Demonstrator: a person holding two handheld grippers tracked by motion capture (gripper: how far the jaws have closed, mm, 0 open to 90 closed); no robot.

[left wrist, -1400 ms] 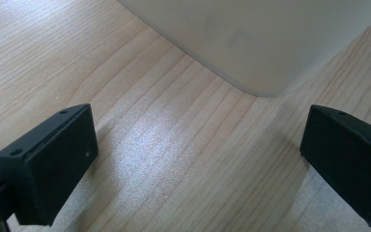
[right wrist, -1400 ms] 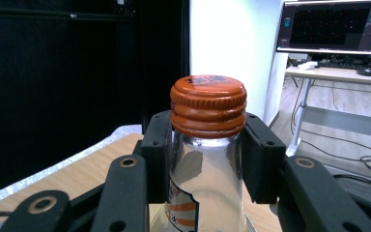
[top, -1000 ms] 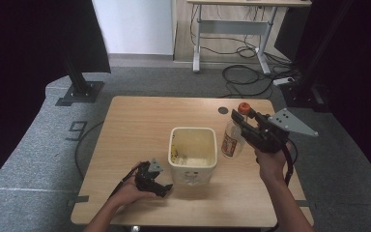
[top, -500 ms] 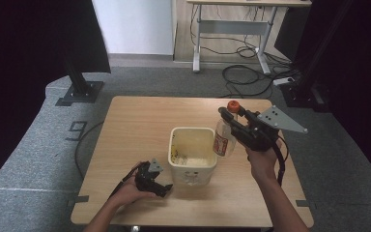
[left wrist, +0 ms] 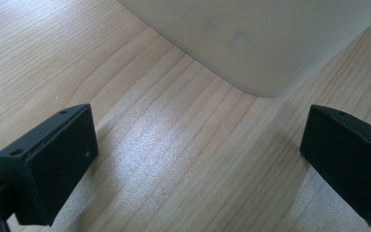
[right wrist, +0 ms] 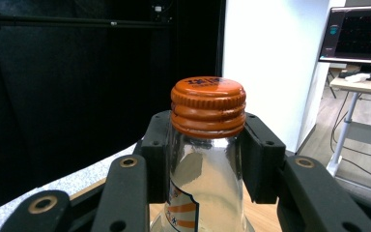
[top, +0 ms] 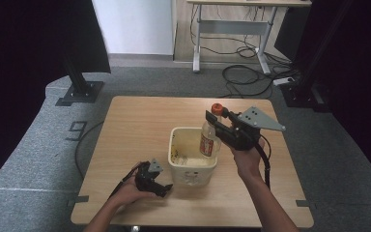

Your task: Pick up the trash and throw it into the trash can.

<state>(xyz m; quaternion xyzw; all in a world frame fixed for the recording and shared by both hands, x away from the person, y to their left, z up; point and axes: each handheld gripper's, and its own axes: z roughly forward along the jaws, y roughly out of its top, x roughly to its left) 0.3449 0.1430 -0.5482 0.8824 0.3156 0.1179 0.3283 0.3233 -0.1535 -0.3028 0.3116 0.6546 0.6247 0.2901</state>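
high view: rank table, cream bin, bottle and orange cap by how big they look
1. table
2. cream bin
3. bottle, held upright over the bin by the right gripper
4. orange cap

a grey "9" (top: 77,128) marks the floor mat (top: 38,145).

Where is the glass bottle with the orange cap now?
In the high view, the bottle is right of centre, held by the right tool over the cream bin's right edge.
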